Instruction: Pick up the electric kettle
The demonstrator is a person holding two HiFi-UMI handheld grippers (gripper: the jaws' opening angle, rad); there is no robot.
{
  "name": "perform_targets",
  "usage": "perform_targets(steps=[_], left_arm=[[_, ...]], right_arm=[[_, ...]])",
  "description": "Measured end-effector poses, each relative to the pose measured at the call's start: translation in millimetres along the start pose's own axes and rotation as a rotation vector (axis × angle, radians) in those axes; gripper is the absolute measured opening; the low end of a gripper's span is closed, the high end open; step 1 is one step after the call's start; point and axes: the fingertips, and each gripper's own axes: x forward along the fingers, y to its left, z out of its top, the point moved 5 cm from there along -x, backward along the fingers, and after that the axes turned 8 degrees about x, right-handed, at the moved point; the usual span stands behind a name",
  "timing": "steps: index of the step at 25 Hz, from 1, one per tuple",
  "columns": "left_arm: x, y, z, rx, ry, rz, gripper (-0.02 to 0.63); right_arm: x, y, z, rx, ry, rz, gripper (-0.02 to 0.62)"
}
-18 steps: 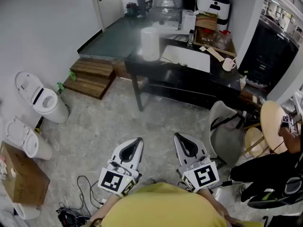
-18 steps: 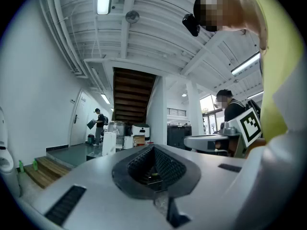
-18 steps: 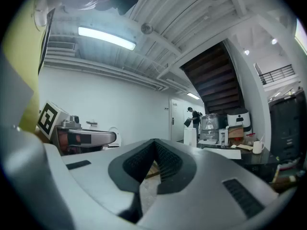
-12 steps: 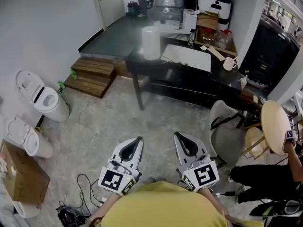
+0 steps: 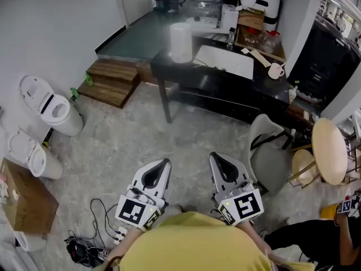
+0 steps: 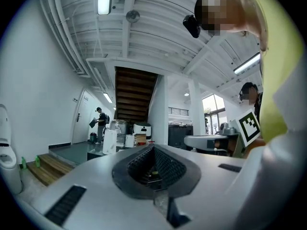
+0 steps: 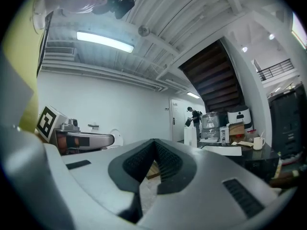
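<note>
The electric kettle, as far as it can be made out, is the tall white cylinder standing upright on the near left corner of the black table, well apart from both grippers and across a stretch of grey stone floor. Beside it on the tabletop lies a white rectangular tray, and a white mug stands at the table's right end.

The left gripper and the right gripper are held level, side by side, just in front of the person's yellow shirt, both pointing toward the table. In each gripper view the jaws are clenched tip to tip, with nothing between them.

Wooden steps lie left of the table. Two white toilets stand against the left wall, with a cardboard box near them and a tangle of cables on the floor. A grey chair and a round wooden table stand to the right. In the left gripper view, a person stands by a far door.
</note>
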Motion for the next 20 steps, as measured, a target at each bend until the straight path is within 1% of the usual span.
perform_targets(steps=[3, 7, 12, 17, 20], left_arm=[[-6, -3, -5, 0.002, 0.006, 0.024, 0.009], [-6, 6, -8, 0.003, -0.004, 0.058, 0.009], [-1, 21, -18, -0.025, 0.018, 0.088, 0.009], [17, 53, -22, -0.018, 0.008, 0.079, 0.009], [36, 76, -26, -0.028, 0.007, 0.066, 0.009]], right_arm=[[-6, -3, -6, 0.023, 0.005, 0.001, 0.017], [-4, -9, -10, 0.034, 0.001, 0.002, 0.016], [6, -18, -19, 0.047, 0.034, 0.000, 0.017], [39, -25, -22, 0.030, 0.049, -0.011, 0.017], [66, -31, -22, 0.033, 0.057, -0.009, 0.017]])
